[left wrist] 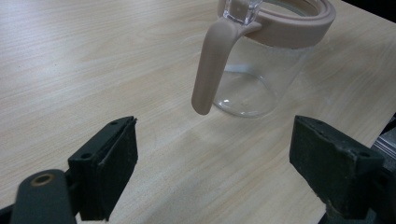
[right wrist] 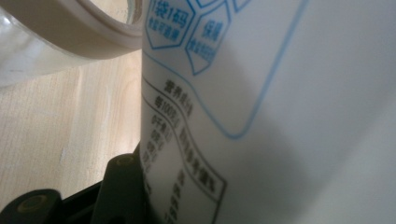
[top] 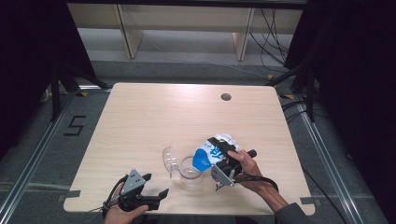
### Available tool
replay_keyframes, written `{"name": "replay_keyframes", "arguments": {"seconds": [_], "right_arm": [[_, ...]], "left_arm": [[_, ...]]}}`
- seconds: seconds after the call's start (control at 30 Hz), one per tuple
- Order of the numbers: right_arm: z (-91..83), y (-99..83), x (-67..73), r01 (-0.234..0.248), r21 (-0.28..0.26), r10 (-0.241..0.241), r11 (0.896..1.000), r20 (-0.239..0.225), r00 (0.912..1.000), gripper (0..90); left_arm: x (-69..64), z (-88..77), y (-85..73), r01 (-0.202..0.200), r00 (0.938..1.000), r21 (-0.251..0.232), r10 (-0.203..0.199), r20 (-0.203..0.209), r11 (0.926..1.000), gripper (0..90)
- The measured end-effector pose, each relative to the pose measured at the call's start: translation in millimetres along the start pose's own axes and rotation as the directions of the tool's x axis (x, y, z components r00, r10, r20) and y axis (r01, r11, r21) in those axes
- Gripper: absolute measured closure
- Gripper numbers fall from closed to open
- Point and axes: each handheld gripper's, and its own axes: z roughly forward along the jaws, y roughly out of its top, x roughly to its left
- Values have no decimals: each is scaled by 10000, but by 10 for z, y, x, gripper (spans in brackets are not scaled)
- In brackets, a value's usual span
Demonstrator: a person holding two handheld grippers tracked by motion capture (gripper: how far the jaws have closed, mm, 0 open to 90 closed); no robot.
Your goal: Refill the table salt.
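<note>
While the right gripper (top: 223, 161) clamps the blue-and-white pouch (top: 212, 151) over the glass jug (top: 190, 171) at lower centre, hiding its far jaw, the left gripper (top: 156, 185) gapes empty

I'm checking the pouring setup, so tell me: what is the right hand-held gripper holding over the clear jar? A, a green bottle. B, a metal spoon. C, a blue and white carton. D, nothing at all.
C: in the high view the right hand-held gripper clamps a blue and white carton, tilted toward the mouth of the clear jar.
</note>
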Motion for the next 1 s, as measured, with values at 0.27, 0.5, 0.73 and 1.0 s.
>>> {"name": "replay_keyframes", "arguments": {"seconds": [0.27,0.5,0.73,1.0], "right_arm": [[-1,15,10,351,21,-351,9994,125,9993,501],[-9,26,62,87,166,-88,9998,82,9999,503],[-15,43,56,268,267,-270,9993,80,9996,503],[-29,51,-11,1527,470,-1532,9872,80,9882,504]], "left_arm": [[1,-1,-2,-61,10000,70,61,5,10000,150],[1,-5,0,-69,10000,68,69,11,10000,149],[-2,-5,0,-89,10000,87,89,-7,9999,150],[-4,-6,1,-80,10000,94,80,2,9999,150]]}}
